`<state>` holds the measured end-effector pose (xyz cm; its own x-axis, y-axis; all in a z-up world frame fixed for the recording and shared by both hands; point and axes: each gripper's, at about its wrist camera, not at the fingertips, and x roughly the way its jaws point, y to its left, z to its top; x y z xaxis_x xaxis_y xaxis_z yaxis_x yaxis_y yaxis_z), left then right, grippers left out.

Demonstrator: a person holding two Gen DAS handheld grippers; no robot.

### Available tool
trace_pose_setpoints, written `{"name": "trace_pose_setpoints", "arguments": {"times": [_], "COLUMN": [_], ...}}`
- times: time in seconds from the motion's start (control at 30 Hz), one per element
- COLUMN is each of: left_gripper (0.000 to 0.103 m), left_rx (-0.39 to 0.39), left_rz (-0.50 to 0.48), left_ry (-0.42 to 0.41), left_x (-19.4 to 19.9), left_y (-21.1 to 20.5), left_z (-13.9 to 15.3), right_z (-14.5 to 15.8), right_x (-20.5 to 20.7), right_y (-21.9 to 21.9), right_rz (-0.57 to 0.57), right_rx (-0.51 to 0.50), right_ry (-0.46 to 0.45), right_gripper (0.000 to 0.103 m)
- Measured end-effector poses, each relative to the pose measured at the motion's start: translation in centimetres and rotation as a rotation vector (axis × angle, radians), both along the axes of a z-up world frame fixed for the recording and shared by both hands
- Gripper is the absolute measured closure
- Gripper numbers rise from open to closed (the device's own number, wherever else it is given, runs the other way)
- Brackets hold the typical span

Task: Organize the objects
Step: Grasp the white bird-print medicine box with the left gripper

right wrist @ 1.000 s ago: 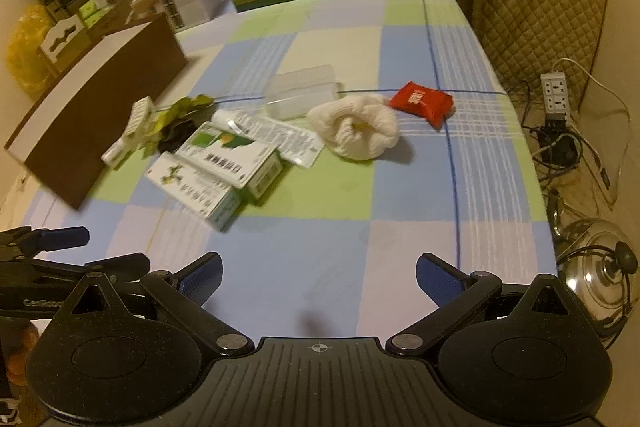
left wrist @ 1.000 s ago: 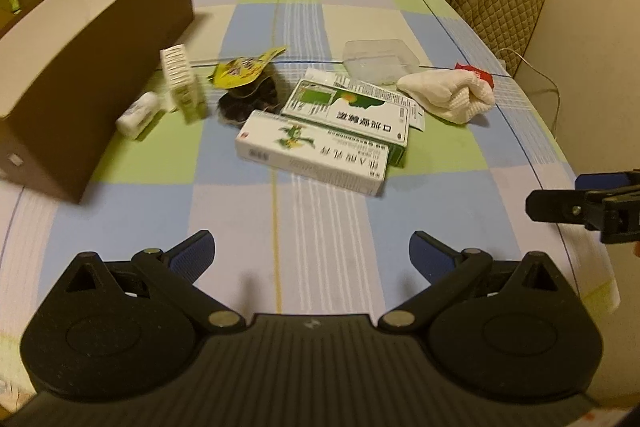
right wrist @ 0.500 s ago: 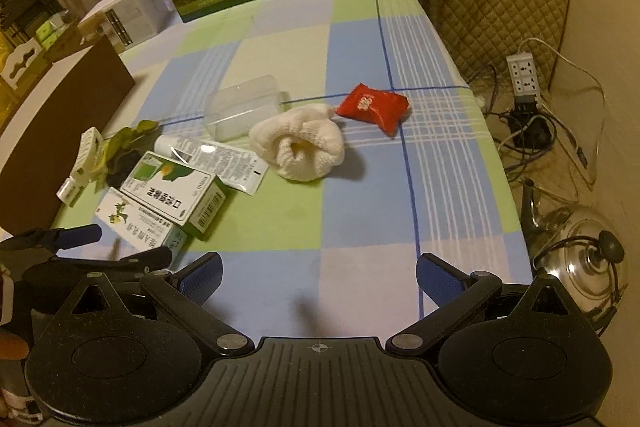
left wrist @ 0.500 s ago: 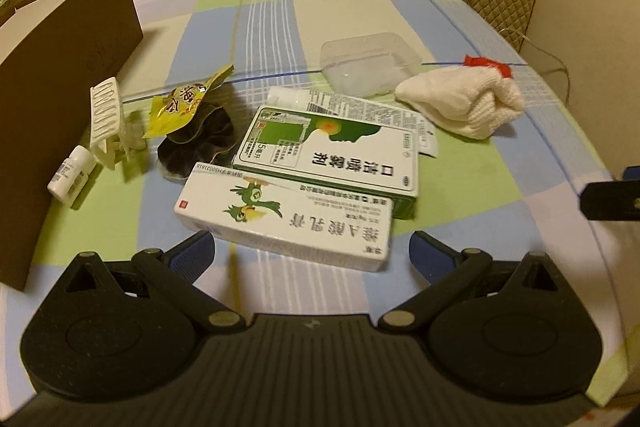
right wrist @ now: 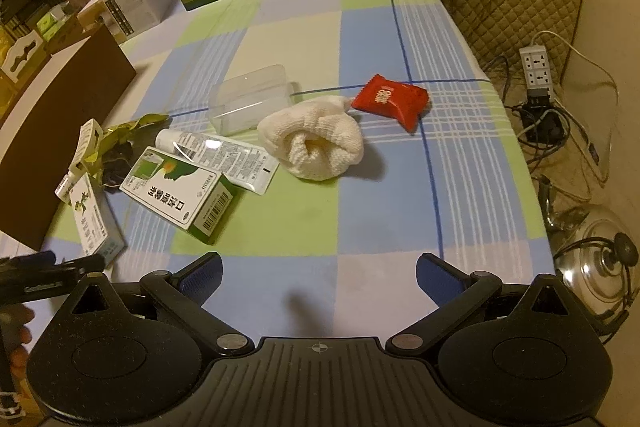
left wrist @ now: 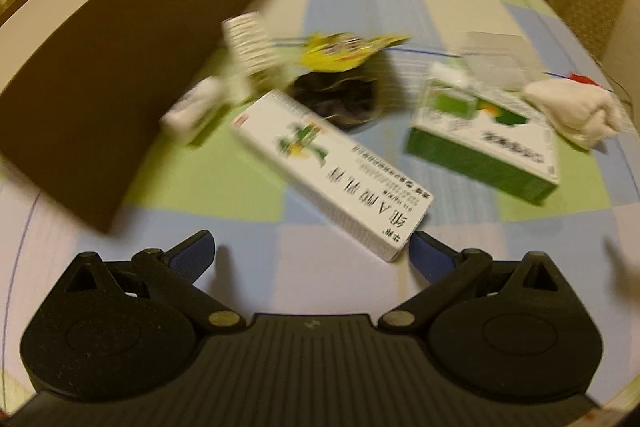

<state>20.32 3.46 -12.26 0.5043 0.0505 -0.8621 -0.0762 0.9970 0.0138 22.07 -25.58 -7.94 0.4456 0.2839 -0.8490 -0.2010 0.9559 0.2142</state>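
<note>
So the left gripper (left wrist: 310, 251) is sitting low over the checked blue, green and white tablecloth (right wrist: 384, 219) with its jaws spread wide and nothing between them. The near end of the long white carton with the green bird print (left wrist: 332, 183) is lying right at its 1 o'clock, just beside the right blue pad (left wrist: 426, 259), maybe touching it, but the left view is too smeared to tell. Looks to me like the approach step: lining up on that carton before any grab.

Going outward, the green and white medicine box (left wrist: 484, 147) is sitting at 2 o'clock, the rolled white knitted cloth (left wrist: 576, 115) further out at 2, the dark round thing with the yellow wrapper on top (left wrist: 340, 95) at 12, and the big brown cardboard box (left wrist: 120, 59) is filling 10 to 11. That box is probably where stuff is going.

The right gripper (right wrist: 318, 273) is hovering over bare cloth, also wide open and empty, with the knitted cloth at its 12 and the red foil packet (right wrist: 390, 101) at 1.

Next move, I reckon: the carton is lying diagonal, so the left gripper needs twisting to straddle its narrow width, both pads on the long sides, then squeezing. Grabbing the corner would likely just spin it.
</note>
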Motion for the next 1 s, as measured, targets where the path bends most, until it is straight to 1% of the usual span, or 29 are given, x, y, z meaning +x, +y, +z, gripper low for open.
{"name": "trace_pose_setpoints", "arguments": {"times": [0.07, 0.17, 0.27, 0.4, 0.43, 0.5, 0.57, 0.6, 0.63, 0.8, 0.9, 1.0], "left_gripper": [0.001, 0.001, 0.001, 0.001, 0.003, 0.014, 0.016, 0.019, 0.02, 0.038, 0.038, 0.038], "left_rx": [-0.037, -0.085, -0.084, -0.062, -0.055, -0.038, -0.061, -0.07, -0.067, -0.024, -0.024, -0.023], "left_rz": [0.018, 0.024, 0.034, 0.053, 0.056, 0.061, 0.067, 0.069, 0.067, 0.057, 0.042, 0.028], "left_ry": [-0.004, -0.032, -0.039, -0.032, -0.032, -0.022, -0.01, -0.006, -0.009, -0.007, 0.009, -0.01], "left_x": [-0.3, 0.0, 1.4, 3.5, 3.7, 3.9, 3.6, 3.4, 3.0, 0.8, 0.5, 1.1], "left_y": [0.6, 0.4, -0.5, -0.9, -0.8, -0.5, 0.2, 0.5, 0.7, 2.1, 2.7, 2.7], "left_z": [0.5, 1.4, 1.5, 0.6, 0.4, 0.0, -0.3, -0.3, -0.3, -0.1, 0.1, 0.6], "right_z": [0.0, 0.0, 0.1, 0.0, -0.1, -0.3, -0.5, -0.6, -0.7, -0.9, -0.9, -0.8], "right_x": [0.3, 0.6, 0.8, 0.9, 0.9, 1.0, 1.1, 1.1, 1.2, 1.5, 1.7, 1.9], "right_y": [0.2, 0.5, 0.7, 0.6, 0.5, 0.2, 0.0, 0.0, -0.1, -0.1, 0.1, 0.5], "right_rz": [0.005, 0.012, 0.016, 0.014, 0.011, 0.005, 0.001, -0.001, -0.001, 0.003, 0.007, 0.017], "right_rx": [0.001, 0.001, 0.002, 0.001, 0.001, 0.001, -0.001, -0.002, -0.002, -0.001, 0.001, 0.005], "right_ry": [-0.002, -0.006, -0.011, -0.007, -0.003, 0.005, 0.015, 0.018, 0.022, 0.03, 0.031, 0.024], "right_gripper": [0.002, 0.002, 0.002, 0.002, 0.002, 0.002, 0.002, 0.002, 0.002, 0.002, 0.002, 0.002]}}
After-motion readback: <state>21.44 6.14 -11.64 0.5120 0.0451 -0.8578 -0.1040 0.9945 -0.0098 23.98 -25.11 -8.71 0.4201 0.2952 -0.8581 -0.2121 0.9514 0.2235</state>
